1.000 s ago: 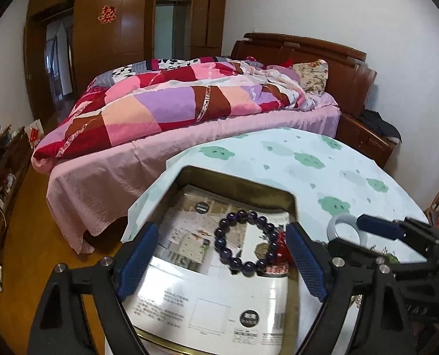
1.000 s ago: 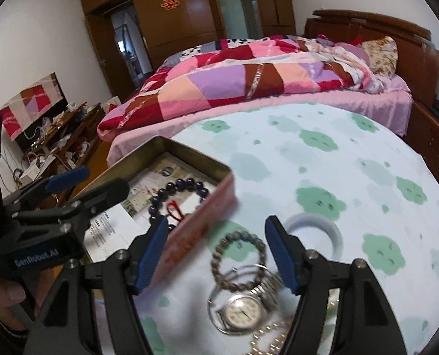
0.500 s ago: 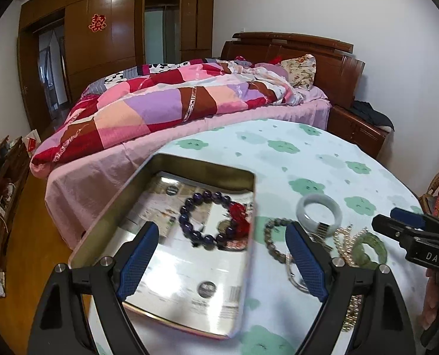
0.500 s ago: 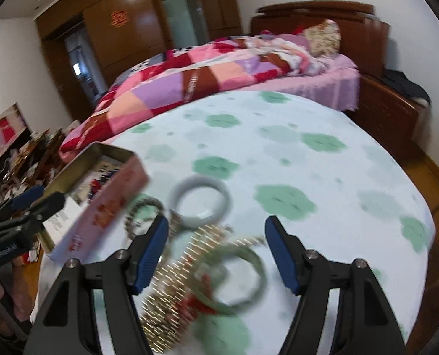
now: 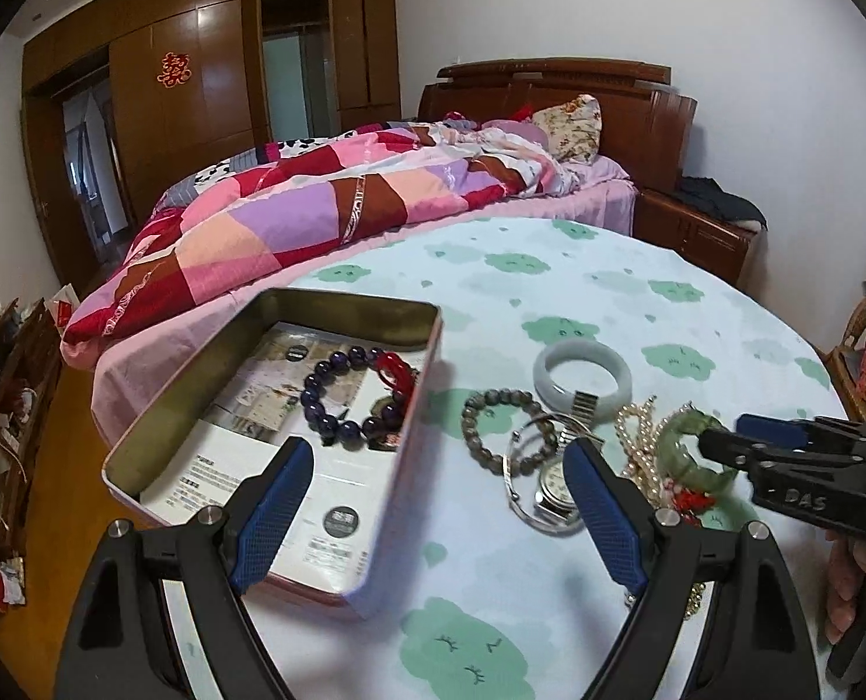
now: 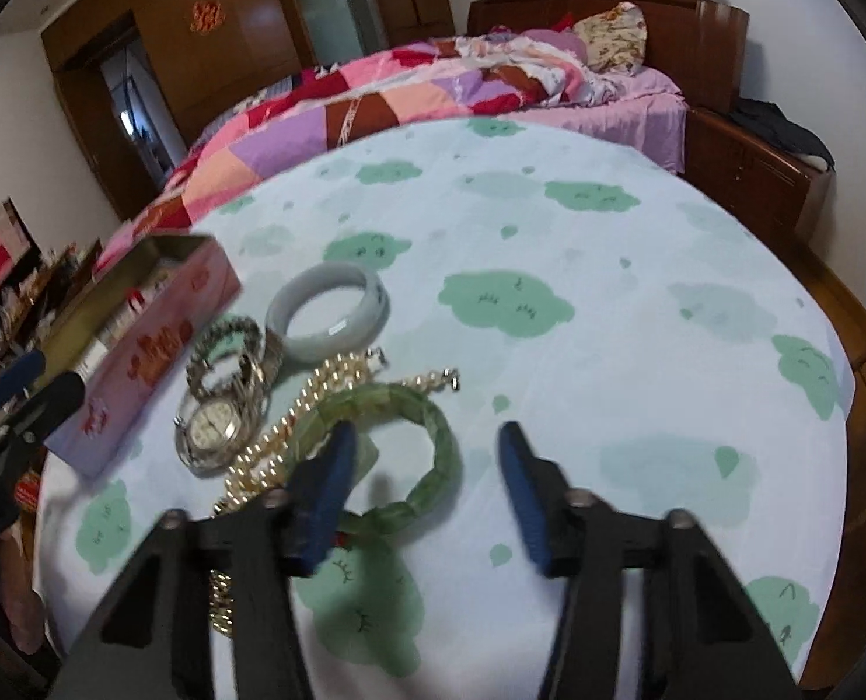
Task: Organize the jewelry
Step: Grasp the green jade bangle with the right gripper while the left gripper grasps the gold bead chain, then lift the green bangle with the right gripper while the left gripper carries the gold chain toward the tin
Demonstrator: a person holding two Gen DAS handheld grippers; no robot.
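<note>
Left wrist view: the left gripper stands spread wide and empty above the tin, which holds a purple bead bracelet. Its right finger hides part of the watch.

Right wrist view: the right gripper, jaws just closing, straddles the green bracelet on the table, not yet pinching it. The picture is blurred; its left finger covers the pearls.

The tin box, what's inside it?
Inside the tin box lie a dark purple bead bracelet with a red charm, on printed paper. Whatever is under the paper stays hidden.
</note>
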